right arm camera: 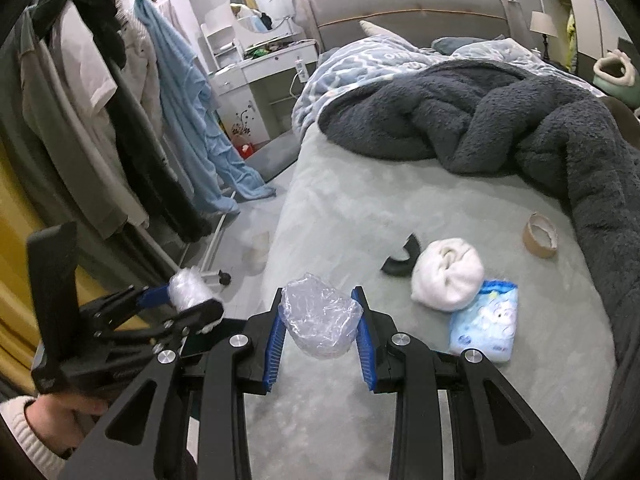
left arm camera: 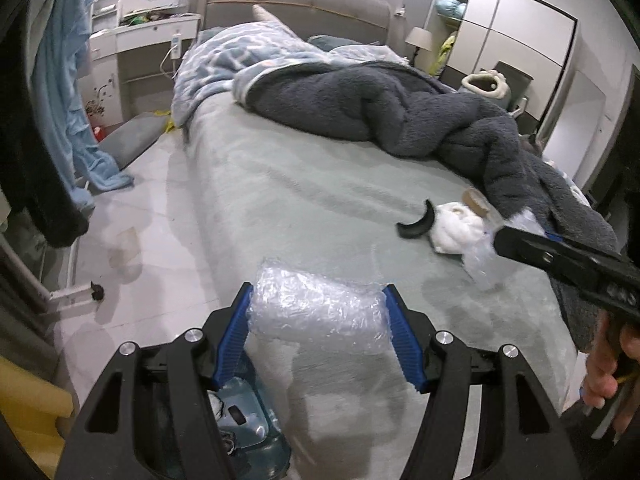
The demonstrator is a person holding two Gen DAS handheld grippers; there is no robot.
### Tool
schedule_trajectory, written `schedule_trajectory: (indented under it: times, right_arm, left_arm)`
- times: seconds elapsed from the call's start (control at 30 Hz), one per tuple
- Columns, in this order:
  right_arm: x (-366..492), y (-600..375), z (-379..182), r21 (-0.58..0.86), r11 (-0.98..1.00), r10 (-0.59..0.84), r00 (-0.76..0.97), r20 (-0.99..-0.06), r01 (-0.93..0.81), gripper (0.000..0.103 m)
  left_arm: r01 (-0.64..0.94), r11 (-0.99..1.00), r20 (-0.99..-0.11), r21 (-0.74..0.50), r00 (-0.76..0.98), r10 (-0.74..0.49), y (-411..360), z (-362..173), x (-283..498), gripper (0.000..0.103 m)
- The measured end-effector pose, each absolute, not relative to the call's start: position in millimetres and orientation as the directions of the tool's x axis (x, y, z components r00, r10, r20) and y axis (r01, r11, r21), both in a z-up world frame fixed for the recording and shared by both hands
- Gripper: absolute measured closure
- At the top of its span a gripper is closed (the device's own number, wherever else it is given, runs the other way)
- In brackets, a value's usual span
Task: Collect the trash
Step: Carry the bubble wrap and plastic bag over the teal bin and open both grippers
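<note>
While the left gripper is clamping a wad of bubble wrap between its blue pads, it is hovering over the near left corner of the bed, and a trash bin lined with a blue bag is showing just below it on the floor side. Its jaws are standing partly closed, pressing against both sides of the wad. In the right wrist view the same gripper is appearing at the left with the wad in its tips.

Over the foot of the bed, the right gripper is pinching a crumpled piece of clear plastic, its jaws likewise partly closed on it and holding it clear of the sheet.

Lying on the bed ahead of it are a curved black piece, a balled white cloth touching it, a blue-and-white printed packet just beside the cloth, and a cardboard tape core near the edge of a dark grey fleece blanket. That blanket is sprawling across the far half of the mattress, with a light blue patterned quilt behind it. A light blue robe is hanging on a clothes rack to the left.
</note>
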State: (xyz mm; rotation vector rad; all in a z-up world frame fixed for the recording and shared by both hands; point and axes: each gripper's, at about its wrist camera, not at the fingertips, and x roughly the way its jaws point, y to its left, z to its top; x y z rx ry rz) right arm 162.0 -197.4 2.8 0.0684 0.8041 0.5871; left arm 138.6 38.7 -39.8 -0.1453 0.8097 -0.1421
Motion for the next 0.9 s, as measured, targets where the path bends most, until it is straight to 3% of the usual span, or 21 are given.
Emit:
schedule_trajectory:
  times: [0.9]
  right_arm:
    - [149.7,-61.8,-16.5,0.257,0.728,0.587,0.384,-0.713,-0.635,0.071]
  left_arm:
    - [-0.159,0.971,-0.882,-0.18,0.463,-0.088,152.2,-116.9,127.8,0.036]
